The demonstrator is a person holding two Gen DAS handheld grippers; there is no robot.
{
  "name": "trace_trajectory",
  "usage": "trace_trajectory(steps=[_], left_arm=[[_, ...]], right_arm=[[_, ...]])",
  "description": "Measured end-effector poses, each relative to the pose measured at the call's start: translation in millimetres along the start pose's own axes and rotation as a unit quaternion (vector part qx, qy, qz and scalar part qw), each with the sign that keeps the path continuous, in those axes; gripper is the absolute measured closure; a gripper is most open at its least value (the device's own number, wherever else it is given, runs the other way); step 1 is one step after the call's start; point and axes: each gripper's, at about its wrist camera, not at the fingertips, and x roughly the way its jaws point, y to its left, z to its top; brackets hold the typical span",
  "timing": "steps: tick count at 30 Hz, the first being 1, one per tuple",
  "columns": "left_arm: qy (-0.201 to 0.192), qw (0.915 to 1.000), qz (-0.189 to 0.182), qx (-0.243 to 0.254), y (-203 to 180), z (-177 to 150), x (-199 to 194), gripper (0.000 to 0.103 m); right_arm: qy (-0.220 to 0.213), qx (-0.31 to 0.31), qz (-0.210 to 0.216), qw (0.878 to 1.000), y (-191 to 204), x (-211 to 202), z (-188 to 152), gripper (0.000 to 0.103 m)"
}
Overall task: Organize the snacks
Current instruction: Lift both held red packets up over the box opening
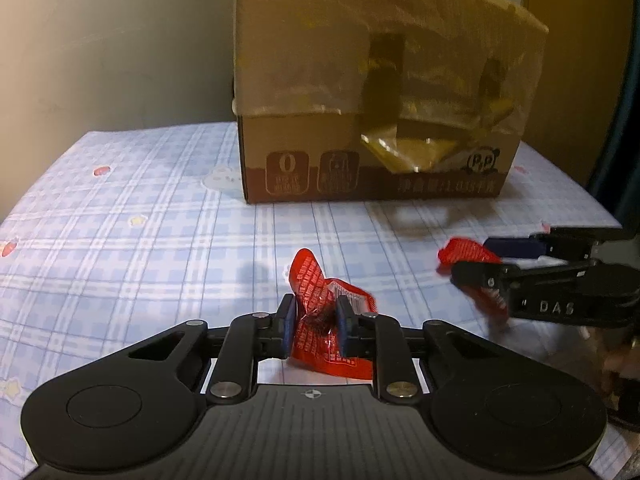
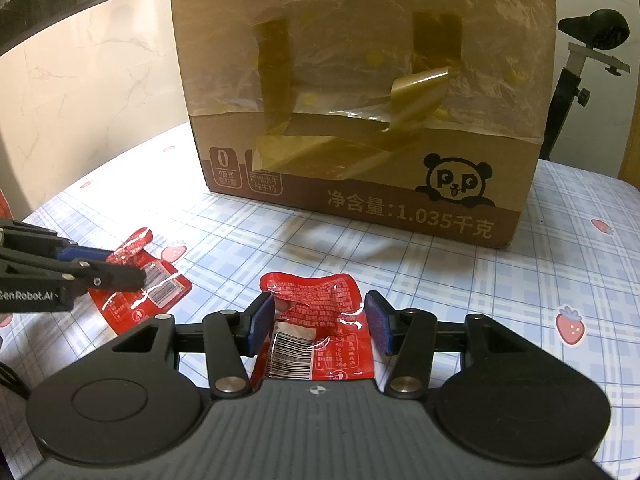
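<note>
In the left wrist view my left gripper (image 1: 316, 316) is shut on a crumpled red snack packet (image 1: 310, 276), squeezed between the blue pads just above the cloth. To its right, my right gripper (image 1: 472, 258) holds a second red packet (image 1: 464, 252). The right wrist view shows that gripper (image 2: 320, 316) shut on its red packet (image 2: 316, 296), barcode side up, with both blue pads against the packet's edges. At the left of this view the left gripper (image 2: 124, 266) pinches its own packet (image 2: 160, 292), which lies low on the table.
A tall cardboard box (image 2: 360, 80) with peeling brown tape and a panda logo stands just behind both packets. The table wears a blue plaid cloth (image 2: 560, 260) with strawberry prints. A black stand (image 2: 572, 80) rises behind the table's right side. A pale wall (image 1: 100, 60) lies at the left.
</note>
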Motion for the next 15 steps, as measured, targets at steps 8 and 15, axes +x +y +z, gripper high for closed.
trace_trajectory(steps=[8,15], left_arm=[[-0.037,0.9993,-0.003,-0.001,4.1,25.1,-18.1,0.082],[-0.081,0.9965,-0.021,0.004,-0.5,57.2,-41.4,0.081]], right_arm=[[-0.017,0.005,0.008,1.0,0.4,-12.2,2.3,0.051],[-0.064,0.013,0.014,0.998,-2.8,-40.4,23.3,0.051]])
